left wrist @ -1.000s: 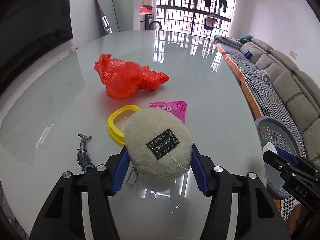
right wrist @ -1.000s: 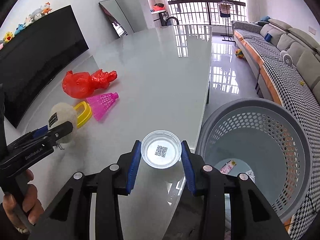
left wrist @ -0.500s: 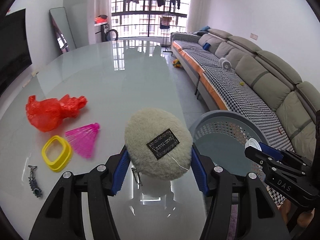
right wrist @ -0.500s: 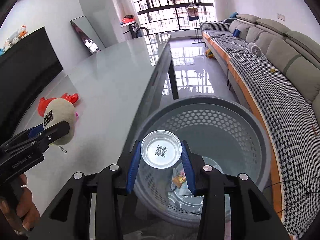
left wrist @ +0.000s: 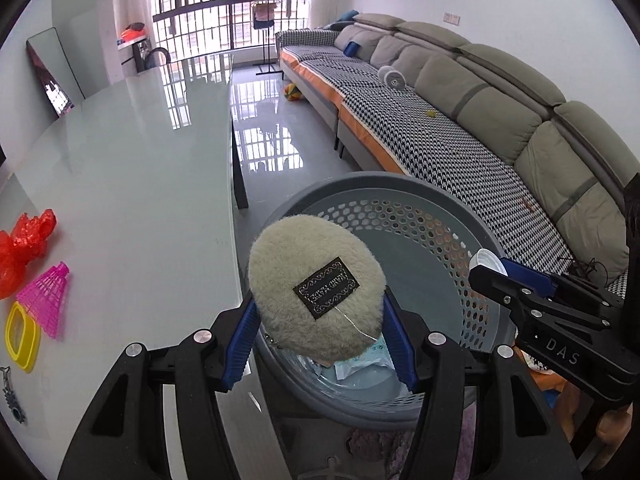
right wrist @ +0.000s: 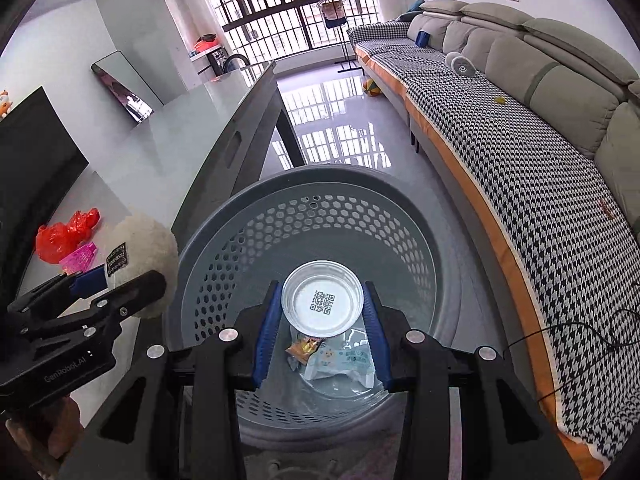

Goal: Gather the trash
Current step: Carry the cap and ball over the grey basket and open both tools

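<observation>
My left gripper (left wrist: 320, 340) is shut on a cream fluffy pouch (left wrist: 316, 292) with a black label, held over the near left rim of the grey perforated basket (left wrist: 404, 196). My right gripper (right wrist: 322, 330) is shut on a clear plastic lid (right wrist: 322, 304) with a QR code, held above the basket's (right wrist: 320, 184) inside. Wrappers (right wrist: 340, 362) lie on the basket's bottom. The pouch also shows in the right wrist view (right wrist: 140, 248), and the right gripper in the left wrist view (left wrist: 486, 270).
On the glass table (left wrist: 132, 184) lie a red plastic bag (left wrist: 22, 248), a pink shuttlecock (left wrist: 48, 300), a yellow ring (left wrist: 22, 336) and a small metal fish charm (left wrist: 12, 398). A grey sofa (left wrist: 480, 120) runs along the right.
Both grippers have swung right, off the table, and now hang over the basket with their loads still held. The right gripper has come lower into the basket.
</observation>
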The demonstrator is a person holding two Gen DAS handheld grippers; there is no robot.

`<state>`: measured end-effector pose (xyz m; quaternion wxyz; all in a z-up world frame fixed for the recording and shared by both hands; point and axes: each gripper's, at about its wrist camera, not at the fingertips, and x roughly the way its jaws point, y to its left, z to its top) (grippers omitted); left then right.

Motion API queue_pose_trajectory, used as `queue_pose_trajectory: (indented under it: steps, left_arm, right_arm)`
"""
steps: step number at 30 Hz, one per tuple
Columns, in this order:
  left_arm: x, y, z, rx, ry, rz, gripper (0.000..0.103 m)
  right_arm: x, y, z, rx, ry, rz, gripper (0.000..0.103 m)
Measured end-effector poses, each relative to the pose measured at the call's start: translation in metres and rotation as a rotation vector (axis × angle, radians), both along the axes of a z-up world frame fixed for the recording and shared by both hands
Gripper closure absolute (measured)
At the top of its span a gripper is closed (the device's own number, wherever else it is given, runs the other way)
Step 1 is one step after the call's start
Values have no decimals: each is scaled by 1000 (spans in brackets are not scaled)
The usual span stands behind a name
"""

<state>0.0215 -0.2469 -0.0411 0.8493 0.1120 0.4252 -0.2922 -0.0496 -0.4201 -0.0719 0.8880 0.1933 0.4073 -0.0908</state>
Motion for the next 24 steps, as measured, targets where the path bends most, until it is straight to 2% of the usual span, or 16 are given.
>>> queue_pose_trajectory:
  steps: [14,19,24]
  left_arm:
    - [9,-15,-20,41,43,5,43]
    - [7,-13,-18,38,36,9,36]
    - [6,-8,-13,32,27,20,33]
  right_arm:
    - [13,-12,-17,24,20,-5,64]
    - [11,-11,-14,26,4,-10,54]
    - [10,-11,-11,23,-3,-13,52]
